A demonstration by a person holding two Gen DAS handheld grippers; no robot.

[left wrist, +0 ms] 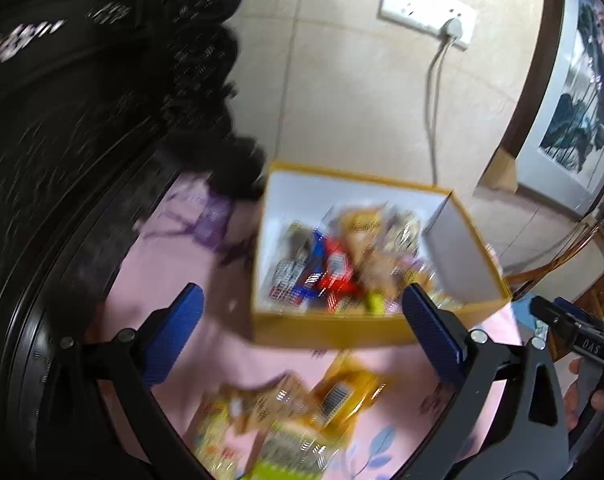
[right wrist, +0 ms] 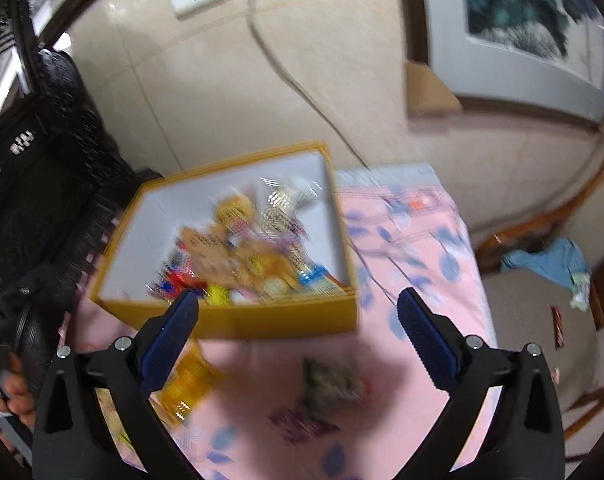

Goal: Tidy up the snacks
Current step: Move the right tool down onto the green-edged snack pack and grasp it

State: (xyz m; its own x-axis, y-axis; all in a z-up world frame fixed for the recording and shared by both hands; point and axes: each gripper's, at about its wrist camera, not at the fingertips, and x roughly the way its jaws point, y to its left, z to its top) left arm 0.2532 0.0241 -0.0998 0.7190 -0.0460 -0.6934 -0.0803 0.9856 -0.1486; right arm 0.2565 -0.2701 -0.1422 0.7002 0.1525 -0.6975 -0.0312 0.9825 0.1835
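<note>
- Snacks already gathered lay heaped in the yellow box (left wrist: pixel 333 332), white inside, which stood on the pink leaf-print cloth (right wrist: pixel 421 240) covering the counter, close to the tiled wall.
- Loose packets were left on the cloth in front of the box: an amber clear-film packet (left wrist: pixel 341 396) with a barcode, a tan packet (left wrist: pixel 262 400) beside it, a green-and-yellow packet (left wrist: pixel 286 452) nearer the camera, and a dark mottled packet (right wrist: pixel 333 380) off to the right.
- Left hand-held gripper (left wrist: pixel 302 334) hovered over the loose packets with its blue pads wide apart and nothing between them.
- Right hand-held gripper (right wrist: pixel 298 334) was likewise spread wide and empty, above the cloth between the amber packet and the mottled one.
- Both views were motion-blurred, so labels could not be read.
- Judging by the crinkled shine, the packets were probably light, thin and slippery, with contents that could crush.
- A pinch across a sealed edge or the flat middle looked safest, closing gently so the film did not slide out.
</note>
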